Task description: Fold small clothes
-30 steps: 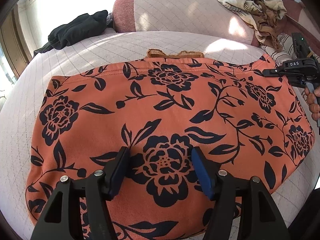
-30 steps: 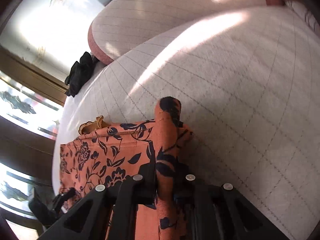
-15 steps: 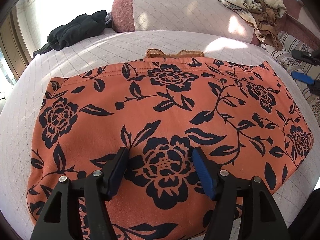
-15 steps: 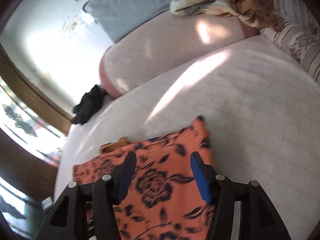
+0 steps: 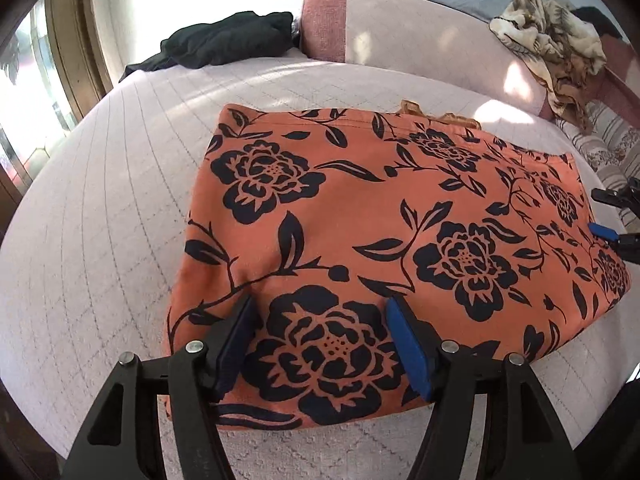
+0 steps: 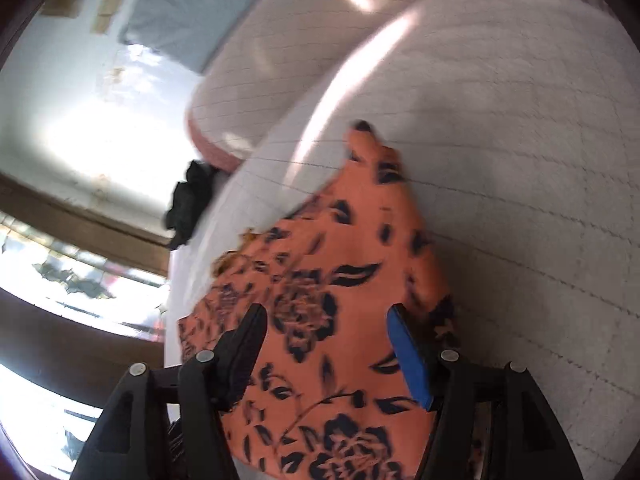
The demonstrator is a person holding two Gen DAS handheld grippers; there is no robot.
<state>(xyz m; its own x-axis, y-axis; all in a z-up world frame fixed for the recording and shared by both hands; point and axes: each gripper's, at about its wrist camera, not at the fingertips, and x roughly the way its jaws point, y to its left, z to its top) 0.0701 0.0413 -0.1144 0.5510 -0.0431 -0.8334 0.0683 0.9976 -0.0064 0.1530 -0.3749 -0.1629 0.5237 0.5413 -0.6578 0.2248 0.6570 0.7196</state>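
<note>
An orange garment with black flowers (image 5: 380,224) lies folded flat on the quilted pale bed (image 5: 100,240). A brown piece (image 5: 440,114) peeks out at its far edge. My left gripper (image 5: 320,320) is open, hovering over the garment's near left part. My right gripper (image 6: 324,324) is open over the garment's right end (image 6: 340,272); the view is blurred. The right gripper's fingertips (image 5: 604,232) show at the garment's right edge in the left wrist view.
A black garment (image 5: 228,40) lies at the far left of the bed, also in the right wrist view (image 6: 188,204). A bolster cushion (image 5: 400,32) runs along the back. A crumpled beige patterned cloth (image 5: 552,32) and striped bedding (image 5: 608,148) sit at the far right.
The right gripper let go of the garment's corner, opened, and now sits over the flat right end. The left gripper has shifted left toward the garment's left part.
</note>
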